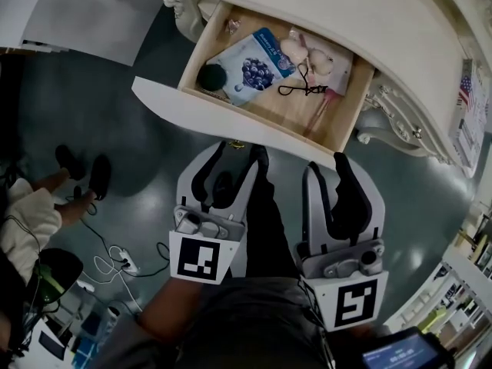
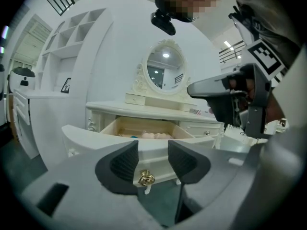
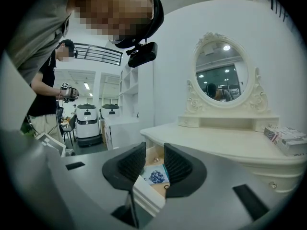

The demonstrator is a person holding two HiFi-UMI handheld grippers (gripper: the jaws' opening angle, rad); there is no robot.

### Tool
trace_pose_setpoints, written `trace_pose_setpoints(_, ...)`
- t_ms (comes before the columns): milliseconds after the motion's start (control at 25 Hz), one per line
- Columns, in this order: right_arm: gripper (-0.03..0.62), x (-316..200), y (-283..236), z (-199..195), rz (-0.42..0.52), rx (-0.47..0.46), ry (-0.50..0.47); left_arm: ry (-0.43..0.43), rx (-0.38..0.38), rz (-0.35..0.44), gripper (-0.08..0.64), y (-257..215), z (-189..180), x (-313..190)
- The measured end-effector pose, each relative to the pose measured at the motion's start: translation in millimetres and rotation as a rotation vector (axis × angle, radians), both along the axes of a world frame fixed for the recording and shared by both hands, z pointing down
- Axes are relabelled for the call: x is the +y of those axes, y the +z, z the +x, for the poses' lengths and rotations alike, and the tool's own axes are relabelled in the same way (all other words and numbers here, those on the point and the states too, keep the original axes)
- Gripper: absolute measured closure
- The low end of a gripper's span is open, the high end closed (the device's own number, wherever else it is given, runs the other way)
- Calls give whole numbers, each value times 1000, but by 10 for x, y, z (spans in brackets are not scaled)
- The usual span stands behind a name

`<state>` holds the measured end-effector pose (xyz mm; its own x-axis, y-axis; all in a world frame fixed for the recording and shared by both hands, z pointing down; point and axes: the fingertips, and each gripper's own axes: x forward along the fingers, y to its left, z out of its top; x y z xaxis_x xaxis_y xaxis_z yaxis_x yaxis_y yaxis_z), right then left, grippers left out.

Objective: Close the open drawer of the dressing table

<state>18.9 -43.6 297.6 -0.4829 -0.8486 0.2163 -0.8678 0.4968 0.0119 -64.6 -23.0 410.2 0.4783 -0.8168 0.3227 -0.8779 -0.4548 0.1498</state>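
The cream dressing table [image 1: 400,29] has its drawer [image 1: 231,118] pulled out; inside lie a blue packet [image 1: 250,66], a dark round thing [image 1: 211,76] and pink items [image 1: 307,52]. My left gripper [image 1: 233,160] is just in front of the white drawer front, open, with its jaws either side of the small brass knob [image 1: 236,144]. In the left gripper view the knob [image 2: 146,178] hangs low in the gap of that gripper [image 2: 152,158], and neither pad touches it. My right gripper [image 1: 332,171] is beside it near the drawer's right end, open, with nothing between its jaws [image 3: 154,161].
A seated person's feet in dark shoes [image 1: 83,174] and loose white cables [image 1: 115,264] lie on the grey floor at the left. A stack of books [image 1: 470,106] rests on the tabletop's right end. The oval mirror [image 2: 164,71] stands behind. Another person [image 3: 48,90] stands far off.
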Motion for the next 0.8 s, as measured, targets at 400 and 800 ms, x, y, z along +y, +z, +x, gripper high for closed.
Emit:
trace_pose_setpoints(400,491,-135,35,20,-15,-15,13,-25,17,-30,362,92,-39,-84)
trace_pose_setpoints(800,491,-79,19,-13,-4,-13,20,-17,13,-24,362,128,-73,-95)
